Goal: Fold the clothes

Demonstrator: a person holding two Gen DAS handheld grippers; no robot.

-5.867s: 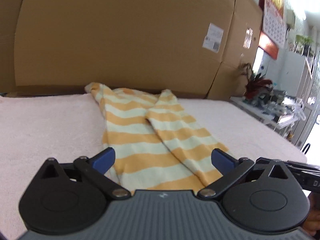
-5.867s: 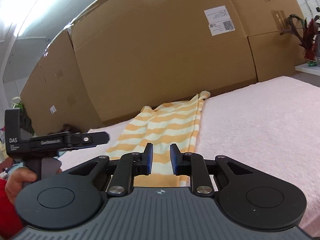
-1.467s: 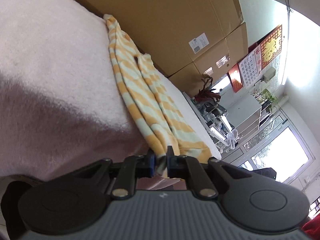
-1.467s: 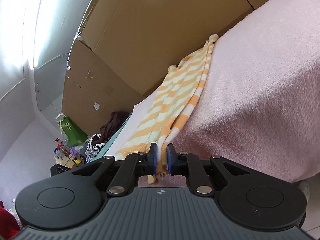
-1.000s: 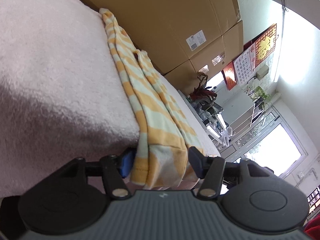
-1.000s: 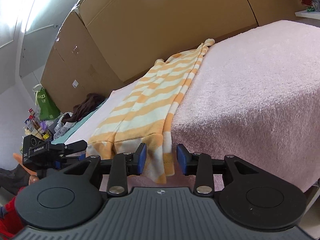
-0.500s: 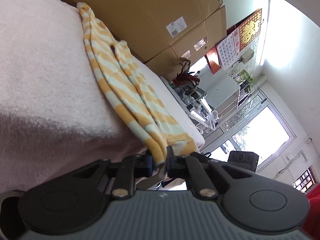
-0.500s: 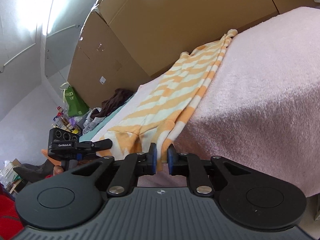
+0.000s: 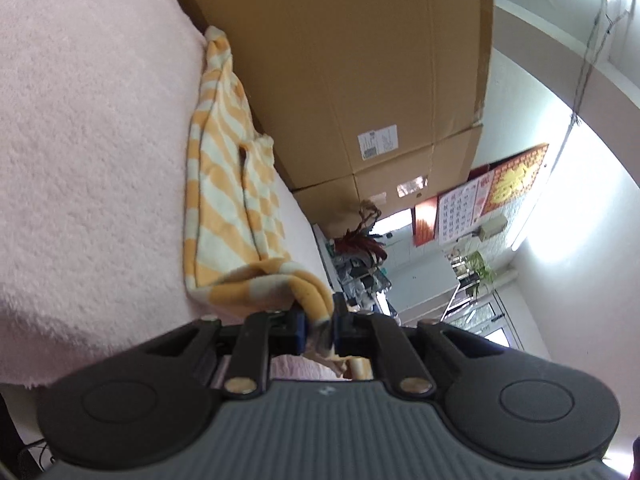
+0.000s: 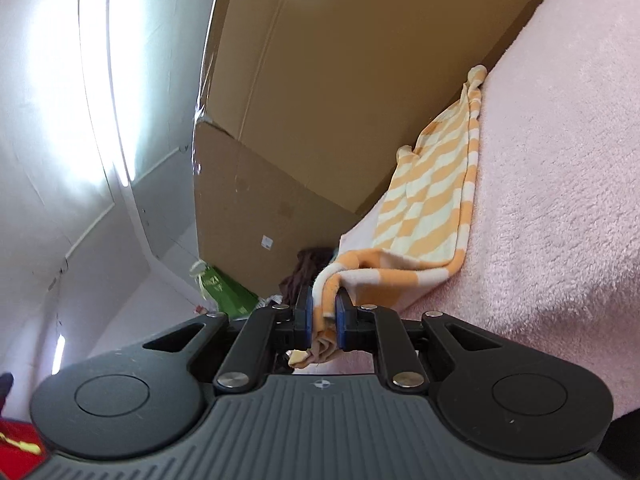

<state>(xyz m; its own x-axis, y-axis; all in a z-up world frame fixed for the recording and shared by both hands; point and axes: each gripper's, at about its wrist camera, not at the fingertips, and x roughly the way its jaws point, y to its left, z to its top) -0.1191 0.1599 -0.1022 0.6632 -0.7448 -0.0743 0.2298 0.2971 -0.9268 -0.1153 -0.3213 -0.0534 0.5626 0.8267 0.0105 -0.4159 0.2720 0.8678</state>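
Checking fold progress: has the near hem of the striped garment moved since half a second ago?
Yes. The striped garment hem has lifted off the pink blanket edge and curled toward the cardboard boxes.

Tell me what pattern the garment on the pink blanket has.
Orange and cream stripes on the garment, clearest in the right wrist view.

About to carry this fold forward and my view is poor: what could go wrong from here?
The left tongs and right tongs each pinch only a small bunch of the orange-and-cream striped garment, so the hem might slip out. Its far end lies against the brown cardboard boxes and may snag. The fuzzy pink blanket could drag the cloth crooked.
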